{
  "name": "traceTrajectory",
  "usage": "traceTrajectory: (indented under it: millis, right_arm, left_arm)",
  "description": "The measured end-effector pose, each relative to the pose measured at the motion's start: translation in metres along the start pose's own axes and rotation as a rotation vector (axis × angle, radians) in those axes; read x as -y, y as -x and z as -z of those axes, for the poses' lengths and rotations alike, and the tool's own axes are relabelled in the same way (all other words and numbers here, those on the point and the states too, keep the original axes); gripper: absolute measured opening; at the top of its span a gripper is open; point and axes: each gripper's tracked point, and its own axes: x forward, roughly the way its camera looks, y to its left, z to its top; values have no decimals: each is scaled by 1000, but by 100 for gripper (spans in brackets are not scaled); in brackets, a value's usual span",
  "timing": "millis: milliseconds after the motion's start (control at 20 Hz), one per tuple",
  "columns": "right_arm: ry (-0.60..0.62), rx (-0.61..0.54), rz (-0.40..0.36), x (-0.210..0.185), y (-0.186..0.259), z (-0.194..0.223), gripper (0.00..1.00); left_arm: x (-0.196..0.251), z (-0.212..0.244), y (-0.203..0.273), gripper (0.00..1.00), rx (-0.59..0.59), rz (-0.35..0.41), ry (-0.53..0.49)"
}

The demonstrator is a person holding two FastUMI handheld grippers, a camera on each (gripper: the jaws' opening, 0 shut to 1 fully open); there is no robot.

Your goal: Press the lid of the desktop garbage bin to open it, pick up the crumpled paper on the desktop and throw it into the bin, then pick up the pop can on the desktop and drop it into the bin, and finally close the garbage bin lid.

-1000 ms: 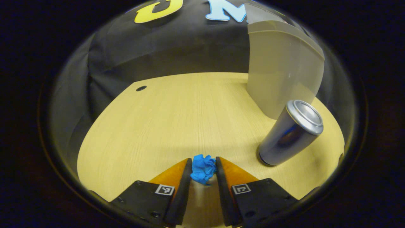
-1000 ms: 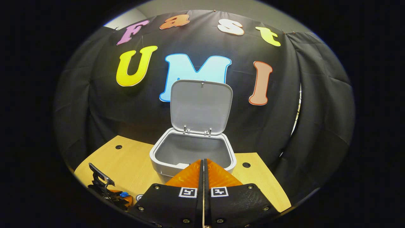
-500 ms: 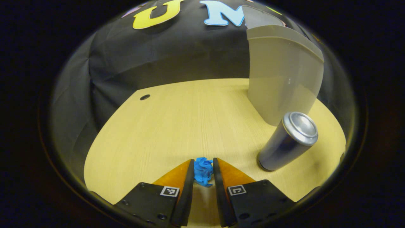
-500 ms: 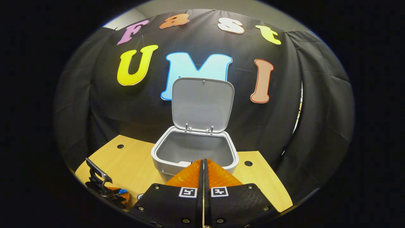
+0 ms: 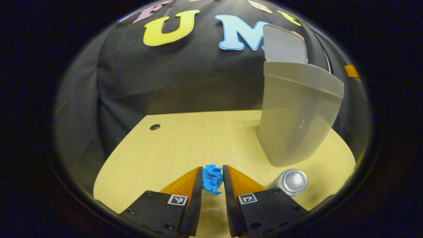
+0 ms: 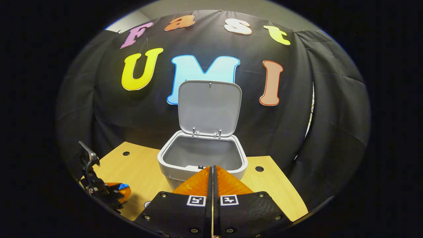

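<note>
My left gripper [image 5: 212, 174] is shut on a crumpled blue paper [image 5: 212, 178], held above the wooden desk [image 5: 185, 142]. The silver pop can [image 5: 292, 181] stands upright just right of it, seen from above. The grey bin [image 5: 297, 112] rises at the right, its lid [image 5: 285, 46] up. In the right gripper view the bin [image 6: 202, 158] stands open in the middle with its lid [image 6: 209, 107] upright and the inside bare. My right gripper [image 6: 212, 173] hangs in front of the bin's near rim, shut with nothing in it. The left gripper [image 6: 109, 191] with the blue paper [image 6: 123, 186] appears low at the left.
The desk [image 6: 142, 172] has small round cable holes [image 6: 259, 169] near its back corners, one at the far left [image 5: 154, 127]. Black cloth closes the booth behind and at the right. Bare wood lies left of the bin.
The left gripper has risen with the blue paper, so the can now shows from above and the bin sits lower in view. The right gripper has barely moved.
</note>
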Motion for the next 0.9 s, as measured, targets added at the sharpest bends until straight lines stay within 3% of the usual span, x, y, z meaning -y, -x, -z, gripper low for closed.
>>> traceTrajectory:
  millis: [450, 900]
  right_arm:
    - [-25, 3, 43, 18, 8, 8, 2]
    - [-56, -22, 96, 38, 13, 22, 2]
  left_arm:
    - [51, -119, 7, 41, 202, 95, -33]
    - [110, -179, 21, 41, 336, 192, -86]
